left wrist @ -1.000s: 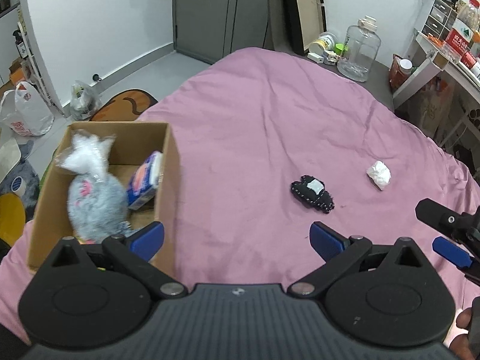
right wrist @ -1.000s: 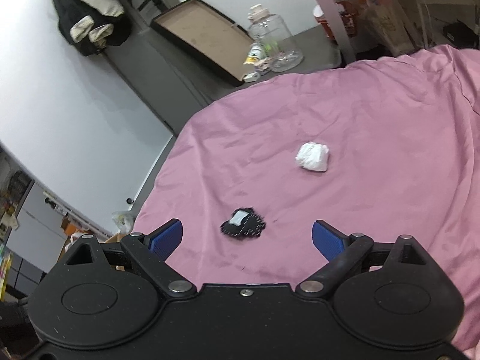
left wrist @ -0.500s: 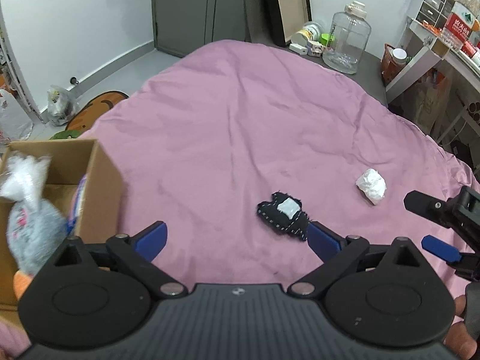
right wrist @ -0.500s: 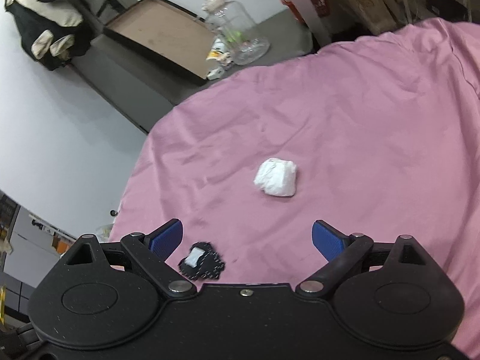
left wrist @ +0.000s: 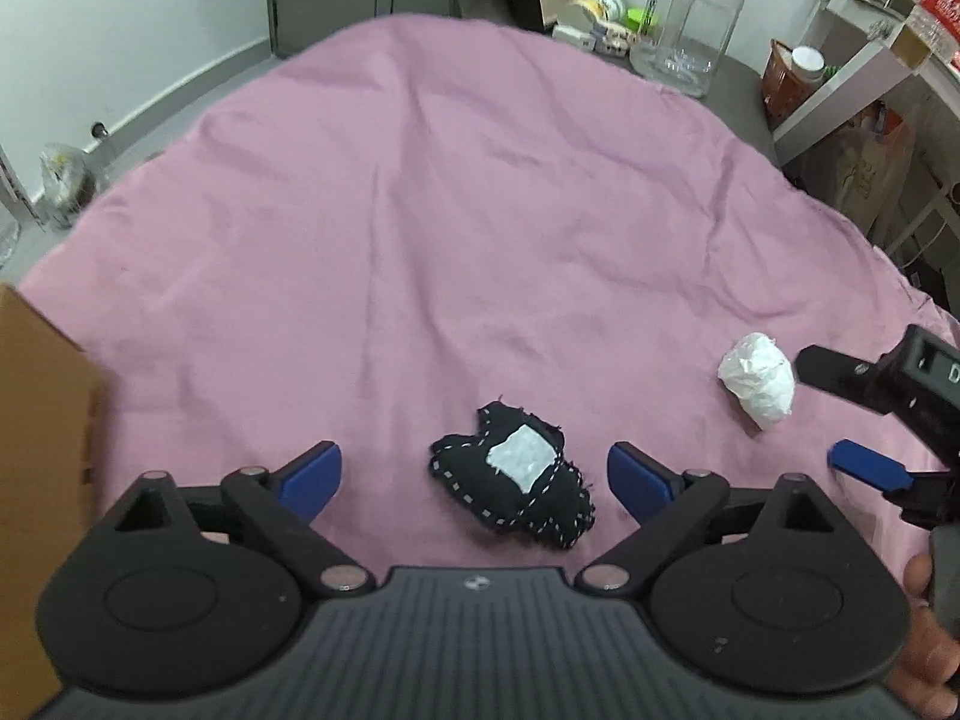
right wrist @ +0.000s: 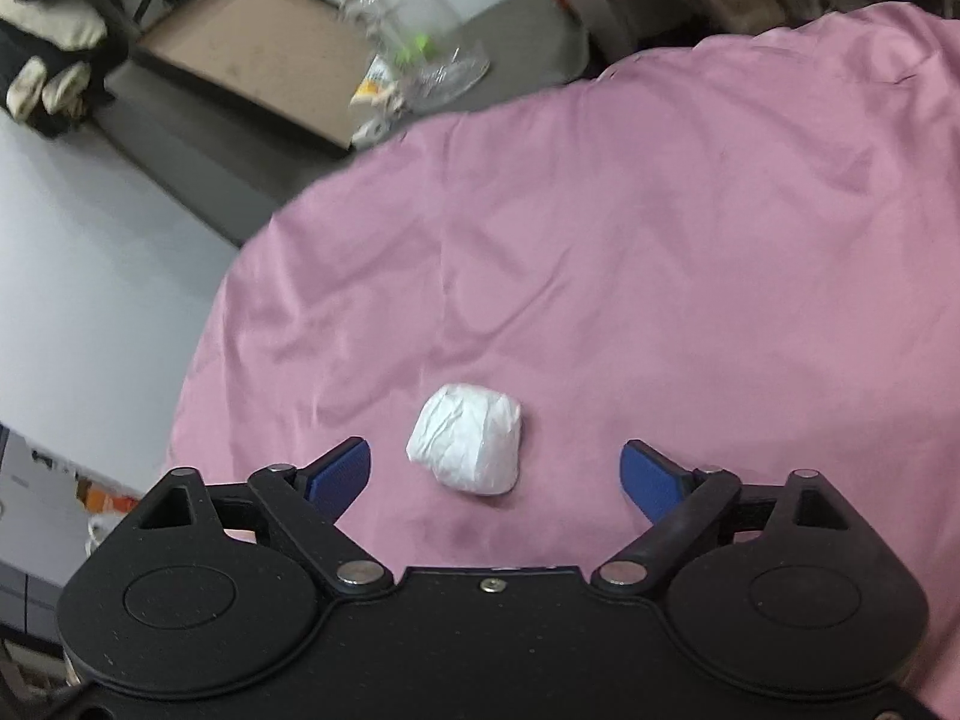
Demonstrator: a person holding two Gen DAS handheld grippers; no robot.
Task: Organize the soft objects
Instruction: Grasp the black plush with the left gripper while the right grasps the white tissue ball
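Observation:
A black stitched soft toy with a white patch [left wrist: 515,473] lies on the pink bedspread [left wrist: 456,228], between the open blue tips of my left gripper [left wrist: 474,477]. A crumpled white soft bundle [left wrist: 757,379] lies to its right on the spread. In the right wrist view the same white bundle [right wrist: 467,445] sits between the open tips of my right gripper [right wrist: 495,474]. The right gripper also shows at the right edge of the left wrist view [left wrist: 840,414], open beside the white bundle. Both grippers are empty.
A cardboard box corner [left wrist: 42,396] stands at the left edge of the bed. Beyond the bed are a large glass jar [left wrist: 690,18], a flat brown tray [right wrist: 252,72], a white shelf [left wrist: 852,84] and bags on the floor.
My left gripper has swung right, away from the box, and closed in on the black toy. My right gripper has moved from the black toy to the white bundle, which now lies between its tips.

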